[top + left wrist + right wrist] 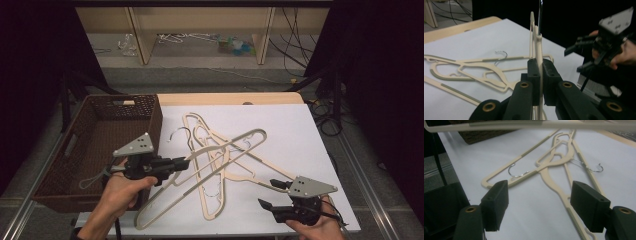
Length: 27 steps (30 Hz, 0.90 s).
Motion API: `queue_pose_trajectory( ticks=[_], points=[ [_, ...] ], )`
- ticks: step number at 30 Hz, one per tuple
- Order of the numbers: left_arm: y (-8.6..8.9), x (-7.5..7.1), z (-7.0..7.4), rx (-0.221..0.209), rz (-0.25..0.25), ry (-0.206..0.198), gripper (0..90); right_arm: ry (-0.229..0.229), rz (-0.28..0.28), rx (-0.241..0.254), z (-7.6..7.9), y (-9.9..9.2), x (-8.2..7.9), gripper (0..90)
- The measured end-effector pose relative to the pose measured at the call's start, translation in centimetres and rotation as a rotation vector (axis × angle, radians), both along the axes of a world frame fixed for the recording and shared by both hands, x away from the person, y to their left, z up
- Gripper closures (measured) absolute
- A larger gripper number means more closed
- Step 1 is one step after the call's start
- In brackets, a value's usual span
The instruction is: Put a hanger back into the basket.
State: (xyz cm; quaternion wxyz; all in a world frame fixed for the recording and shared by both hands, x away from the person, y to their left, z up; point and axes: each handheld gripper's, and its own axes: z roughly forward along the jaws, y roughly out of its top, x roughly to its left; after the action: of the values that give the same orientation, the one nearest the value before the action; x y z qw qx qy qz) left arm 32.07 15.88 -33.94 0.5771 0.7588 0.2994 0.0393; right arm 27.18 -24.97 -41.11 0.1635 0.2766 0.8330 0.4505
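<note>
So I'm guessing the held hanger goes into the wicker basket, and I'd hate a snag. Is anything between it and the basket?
Nothing visible stands between them. The left gripper is shut on the hanger right beside the basket. But it crosses the other hangers on the sheet, so it might drag them.

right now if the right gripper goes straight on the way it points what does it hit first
Most likely the cream hanger lying flat on the white table cover: its arm runs up between the open jaws of the right gripper. Depth is hard to judge, and the raised hanger crosses higher up.
</note>
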Motion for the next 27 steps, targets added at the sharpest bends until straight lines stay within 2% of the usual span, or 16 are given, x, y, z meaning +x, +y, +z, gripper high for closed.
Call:
queue_pose_trajectory(
  ticks=[4, 5, 7, 10, 11, 13, 14, 16, 18, 20, 21, 23, 27],
  points=[
    [1.2, -0.1, 0.9, -0.030, 0.025, -0.016, 85.9, 0.001, -0.002, 0.010, -0.5, -0.1, -0.1, 30.1],
    [2.0, -0.1, 1.6, -0.054, 0.050, -0.023, 85.9, 0.012, -0.007, 0.013, -0.7, -0.1, -0.2, 29.8],
    [2.7, -0.2, 2.1, -0.069, 0.062, -0.041, 85.9, 0.007, -0.008, 0.013, -0.8, -0.2, -0.2, 29.8],
    [3.2, -0.3, 2.8, -0.072, 0.075, -0.058, 85.9, 0.019, 0.000, 0.016, -0.9, -0.2, -0.1, 29.9],
    [4.0, -0.4, 3.7, -0.087, 0.088, -0.072, 85.9, 0.017, -0.009, 0.017, -0.9, -0.2, -0.2, 29.8],
    [4.3, -0.4, 4.1, -0.093, 0.090, -0.077, 85.9, 0.018, -0.006, 0.015, -1.0, -0.2, -0.1, 29.9],
    [5.3, -0.3, 5.0, -0.084, 0.104, -0.088, 85.9, 0.020, -0.005, 0.012, -1.0, -0.2, -0.1, 29.8],
    [5.8, -0.2, 5.5, -0.078, 0.119, -0.095, 85.9, 0.024, -0.001, 0.013, -1.0, -0.1, -0.2, 29.9],
    [7.5, 0.0, 6.9, -0.053, 0.181, -0.106, 85.9, 0.018, -0.004, 0.016, -1.0, -0.1, -0.2, 29.9],
    [8.1, 0.1, 7.3, -0.038, 0.194, -0.121, 85.9, 0.018, -0.002, 0.013, -1.0, -0.2, -0.1, 29.9],
    [9.2, 0.5, 7.9, -0.012, 0.236, -0.139, 85.9, 0.018, -0.003, 0.014, -1.0, -0.2, -0.1, 29.9],
    [10.4, 0.9, 8.3, 0.006, 0.279, -0.139, 85.9, 0.019, -0.005, 0.015, -1.0, -0.2, -0.1, 29.9],
    [12.1, 1.8, 8.3, 0.019, 0.331, -0.125, 85.9, 0.022, -0.006, 0.017, -1.1, -0.2, -0.1, 29.9]
  ],
)
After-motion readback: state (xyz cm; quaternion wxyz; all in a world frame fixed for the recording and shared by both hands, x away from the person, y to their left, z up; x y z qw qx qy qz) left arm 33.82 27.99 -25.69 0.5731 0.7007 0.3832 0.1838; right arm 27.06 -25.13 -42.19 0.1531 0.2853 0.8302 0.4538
